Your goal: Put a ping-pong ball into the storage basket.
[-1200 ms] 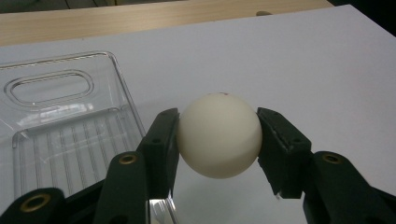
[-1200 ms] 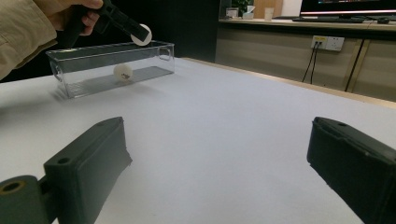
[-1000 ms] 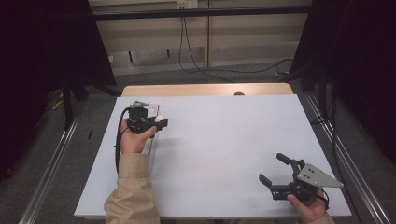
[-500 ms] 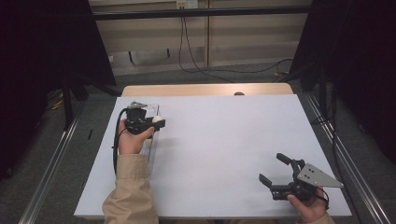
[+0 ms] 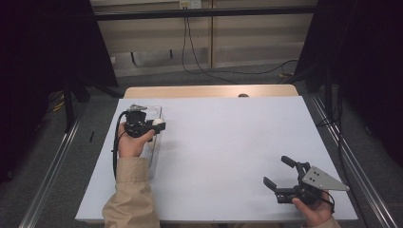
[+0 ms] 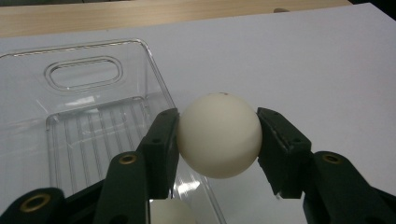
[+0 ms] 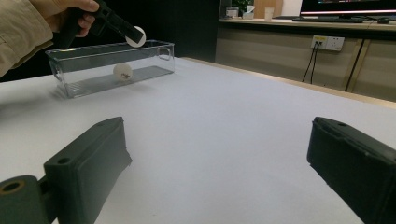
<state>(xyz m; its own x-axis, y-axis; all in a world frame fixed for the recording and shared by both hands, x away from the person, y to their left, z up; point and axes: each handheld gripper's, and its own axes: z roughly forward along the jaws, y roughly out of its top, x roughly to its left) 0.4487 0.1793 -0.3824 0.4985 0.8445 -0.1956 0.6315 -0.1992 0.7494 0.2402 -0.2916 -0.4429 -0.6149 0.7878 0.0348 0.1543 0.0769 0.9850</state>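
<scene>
White table cover [image 5: 228,152] lies over a wooden tabletop [image 5: 209,91], whose bare strip shows along the far edge. Beyond the tabletop: wall socket [image 7: 329,43] with black cables [image 5: 199,61] hanging to the floor; monitor [image 7: 348,7] above.

place: lab or recording room; signs: white tabletop [image 5: 228,142] inside black curtains [image 5: 43,42] | cables [image 5: 199,57] along the far wall | wall sockets [image 7: 327,43] | monitor [image 7: 348,7] on a side bench
</scene>
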